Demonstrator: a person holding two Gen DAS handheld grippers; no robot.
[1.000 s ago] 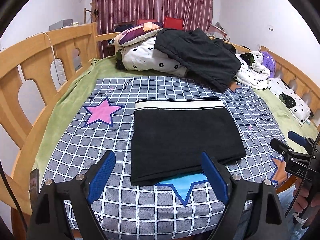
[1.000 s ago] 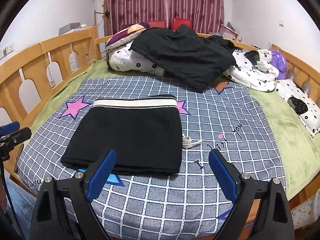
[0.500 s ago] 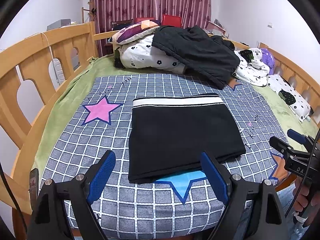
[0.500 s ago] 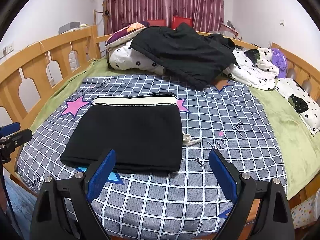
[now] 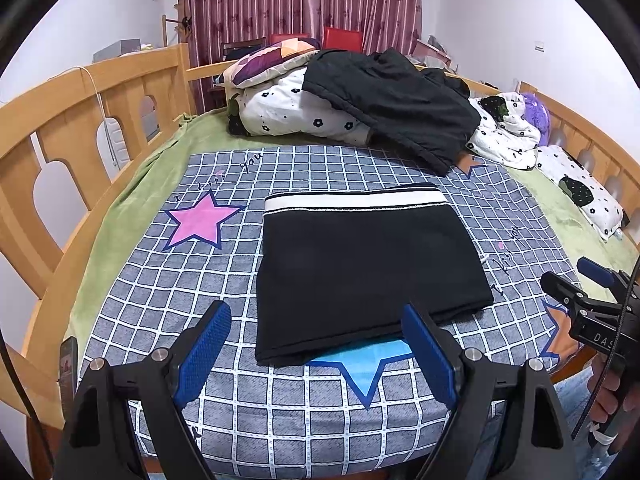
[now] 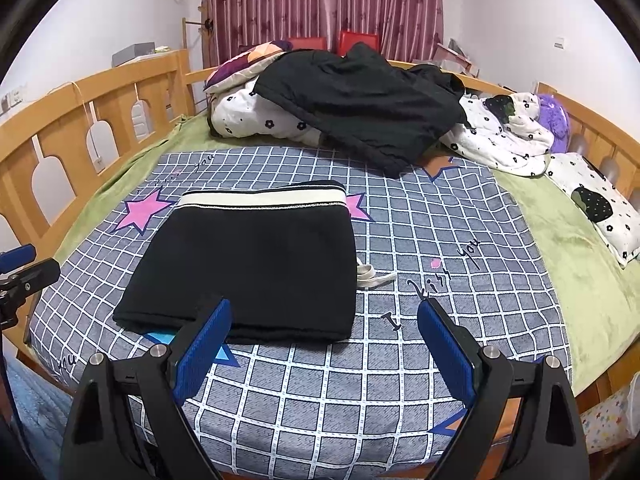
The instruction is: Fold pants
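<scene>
Pants (image 5: 360, 268) lie folded into a flat black rectangle on the grid-patterned blanket (image 5: 224, 280) of the bed, their white waistband (image 5: 354, 200) along the far edge and the fold along the near edge. I hold my left hand-held gripper (image 5: 316, 354) low over the near end of the bed, its blue pads spread wide with nothing between them, just short of the pants' near edge. My right hand-held gripper (image 6: 324, 354) is likewise spread and empty, near the pants' near right corner; from the left wrist view it also shows at the right edge of the bed. A pale drawstring (image 6: 374, 274) pokes out from under the right side of the pants onto the blanket. A pink star (image 5: 200, 220) printed on the blanket sits left of the waistband, and a blue star (image 5: 360, 364) peeks out from under the near fold. At the far end of the bed, a dark garment (image 5: 394, 100) is draped over flowered bedding (image 5: 292, 114), with wooden rails (image 5: 68, 120) along the left side.
</scene>
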